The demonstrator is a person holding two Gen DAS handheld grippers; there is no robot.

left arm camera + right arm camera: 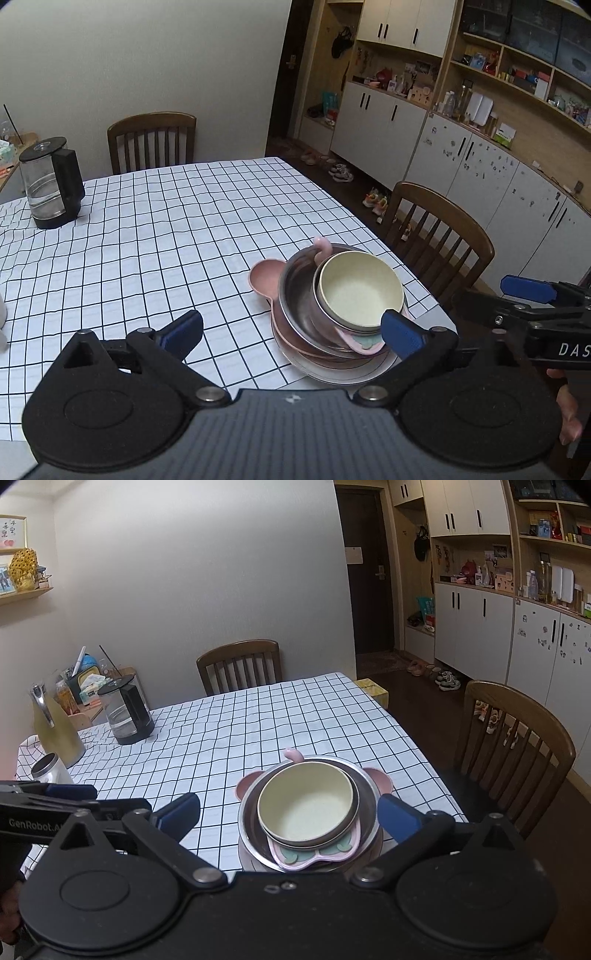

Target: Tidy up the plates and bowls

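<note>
A stack of dishes stands near the table's near right corner. A cream bowl (360, 291) (308, 808) sits on top, inside a steel bowl (295, 295) (365, 786). Under them lie a small pink shaped plate (317, 856), a pink eared plate (264, 277) (380, 779) and a large plate (332, 373). My left gripper (291, 332) is open and empty, left of the stack. My right gripper (288, 814) is open and empty, its fingers on either side of the stack, above it.
A glass kettle (51, 181) (127, 710) stands at the far left on the checked tablecloth (166, 221). A yellow-green jug (55, 727) and a steel cup (48, 770) stand at the left edge. Wooden chairs (439, 229) (240, 664) stand at the right and far sides.
</note>
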